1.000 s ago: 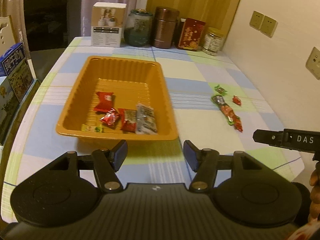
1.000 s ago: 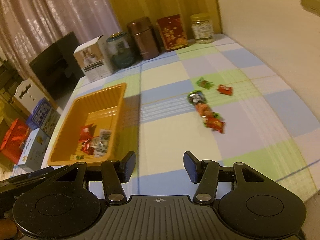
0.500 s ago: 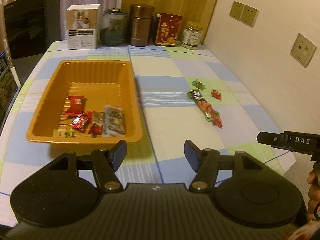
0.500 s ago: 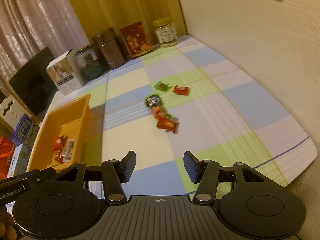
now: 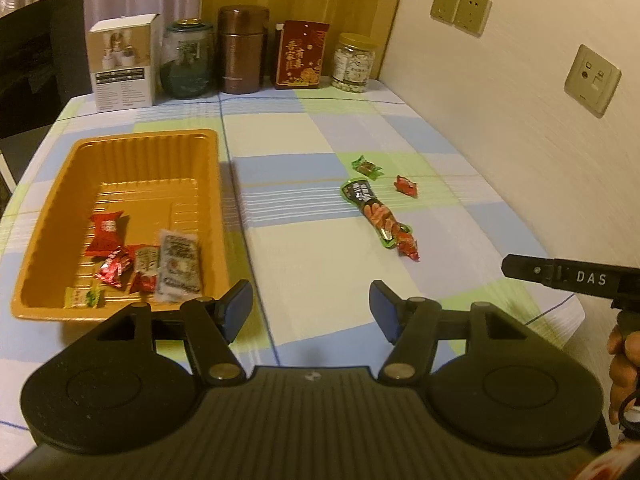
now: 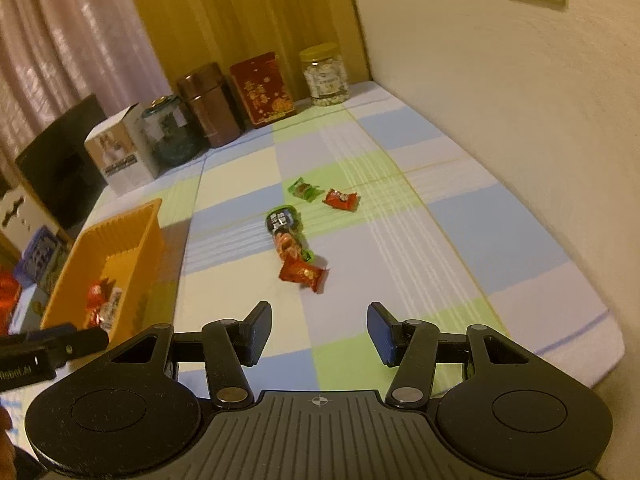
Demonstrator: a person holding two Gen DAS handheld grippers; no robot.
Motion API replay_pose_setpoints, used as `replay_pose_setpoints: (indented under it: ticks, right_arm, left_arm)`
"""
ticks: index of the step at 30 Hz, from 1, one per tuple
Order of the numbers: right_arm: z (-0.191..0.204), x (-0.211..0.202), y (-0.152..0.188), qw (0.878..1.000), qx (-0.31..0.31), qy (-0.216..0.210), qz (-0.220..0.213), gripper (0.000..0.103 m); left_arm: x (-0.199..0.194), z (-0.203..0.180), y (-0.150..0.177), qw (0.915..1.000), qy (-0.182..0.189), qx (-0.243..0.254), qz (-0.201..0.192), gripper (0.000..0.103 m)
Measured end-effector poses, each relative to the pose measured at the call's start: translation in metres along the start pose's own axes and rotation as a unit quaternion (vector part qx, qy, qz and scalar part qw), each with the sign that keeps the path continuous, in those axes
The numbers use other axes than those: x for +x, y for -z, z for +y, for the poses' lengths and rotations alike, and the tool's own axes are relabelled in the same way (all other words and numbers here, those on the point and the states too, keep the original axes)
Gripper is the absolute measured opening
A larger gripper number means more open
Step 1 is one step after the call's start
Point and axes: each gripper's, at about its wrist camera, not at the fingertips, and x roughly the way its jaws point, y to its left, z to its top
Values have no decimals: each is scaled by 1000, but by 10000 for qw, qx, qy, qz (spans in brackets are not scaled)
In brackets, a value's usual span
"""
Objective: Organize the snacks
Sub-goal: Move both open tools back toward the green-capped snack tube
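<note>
Four loose snacks lay on the checked tablecloth (image 5: 304,248), and the rest sat in the orange tray (image 5: 120,140).

The tablecloth, in blue, green and cream squares, covered the whole table beside a cream wall (image 5: 520,160). The tray stood on the left part of it, well apart from the loose snacks. At the far edge stood a row: a white box (image 5: 122,66), a dark green glass jar (image 5: 186,64), a brown canister (image 5: 243,48), a red tin (image 5: 301,55) and a clear jar with a yellow lid (image 5: 354,62).

The left gripper (image 5: 311,310) hung over the near edge of the table, its jaws spread with only cloth showing between them. The right gripper (image 6: 318,332) pointed toward the loose snacks, its jaws likewise apart and pinching nothing.

Inside the tray, near its front wall, lay a red wrapped candy (image 5: 105,230), a grey packet (image 5: 178,266), two smaller red packets just left of the grey one, and a small yellow-green sweet (image 5: 82,297).

On the cloth, a long green snack stick (image 6: 286,234) lay at a slant, and a red candy (image 6: 302,273) touched its near end. Beyond the stick, a small green candy (image 6: 304,190) and another red candy (image 6: 340,200) lay just beside each other.
</note>
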Motion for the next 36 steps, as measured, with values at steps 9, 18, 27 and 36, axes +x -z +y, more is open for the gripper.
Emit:
replay_pose_setpoints:
  ticks: [9, 18, 27, 36]
  right_arm:
    - [0, 30, -13, 9904, -1333, -306, 189, 53]
    - [6, 82, -17, 9622, -2653, -531, 319, 51]
    - [11, 139, -14, 9340, -3448, -656, 666, 38]
    - [20, 171, -10, 9188, -3803, -711, 786, 30]
  left_arm:
    - [28, -14, -17, 9999, 116, 96, 27, 61]
    - [58, -17, -31, 9998, 124, 115, 58, 62]
    - [83, -16, -33, 9998, 138, 55, 145, 62]
    - [100, -16, -35, 9996, 192, -5, 222, 63]
